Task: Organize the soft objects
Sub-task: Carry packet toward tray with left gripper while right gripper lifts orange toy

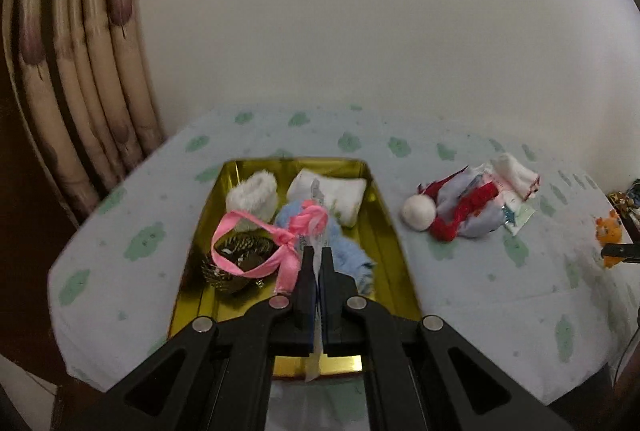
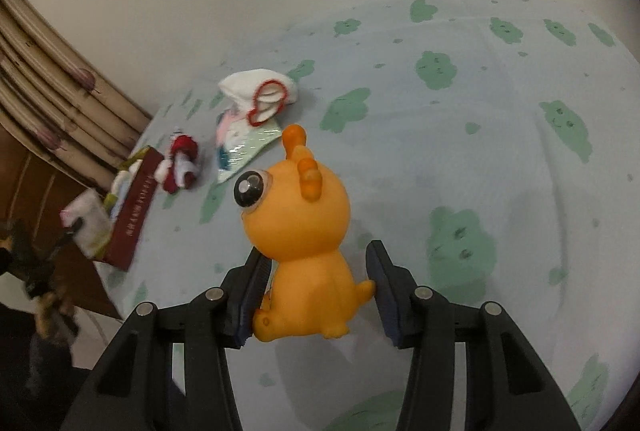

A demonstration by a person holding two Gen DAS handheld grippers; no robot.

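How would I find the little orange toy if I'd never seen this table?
Look at the table's pale cloth with green clouds. Near its front, the right gripper has its fingers either side of the orange toy. It is the only orange thing, with stubby antlers and one big shiny black eye.

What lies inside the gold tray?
Inside the gold tray: white fluffy item, folded white cloth, blue fabric, pink ribbon over a dark pinecone-like object. The tray floor beneath is hidden.

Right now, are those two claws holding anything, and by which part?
Right gripper holds the orange rubbery big-eyed toy animal by its lower body. Left gripper pinches a thin white tag.
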